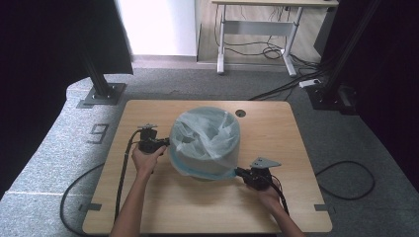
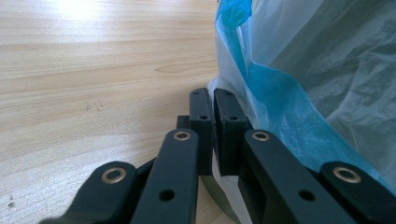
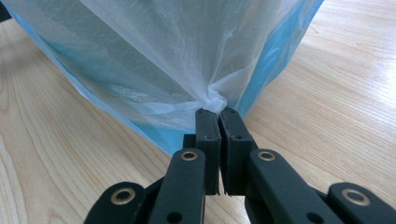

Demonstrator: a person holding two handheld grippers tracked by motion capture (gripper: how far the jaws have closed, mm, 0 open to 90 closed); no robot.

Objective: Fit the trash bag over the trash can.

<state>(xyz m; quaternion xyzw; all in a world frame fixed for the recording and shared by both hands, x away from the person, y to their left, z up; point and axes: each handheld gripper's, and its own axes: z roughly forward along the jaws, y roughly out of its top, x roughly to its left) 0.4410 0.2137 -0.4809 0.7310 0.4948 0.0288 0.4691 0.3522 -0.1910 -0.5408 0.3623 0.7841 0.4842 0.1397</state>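
A round bin (image 1: 207,165) stands mid-table, covered by a translucent white and blue plastic bag (image 1: 205,133) whose edge hangs down its outside. My left gripper (image 1: 167,143) is at the bin's left side. Seen from the left gripper view, the left gripper (image 2: 213,100) is shut on a fold of the bag (image 2: 299,70) low against the table. My right gripper (image 1: 238,171) is at the bin's front right. The right gripper view has the right gripper (image 3: 218,114) shut on a bunched tuft of the bag (image 3: 163,60), which is pulled taut.
The wooden table (image 1: 163,202) has a round cable hole (image 1: 240,113) at the back. Black cables (image 1: 121,182) trail off the front edge on both sides. Frame posts (image 1: 101,86) stand on the carpet at both back corners. A desk (image 1: 257,24) is further off.
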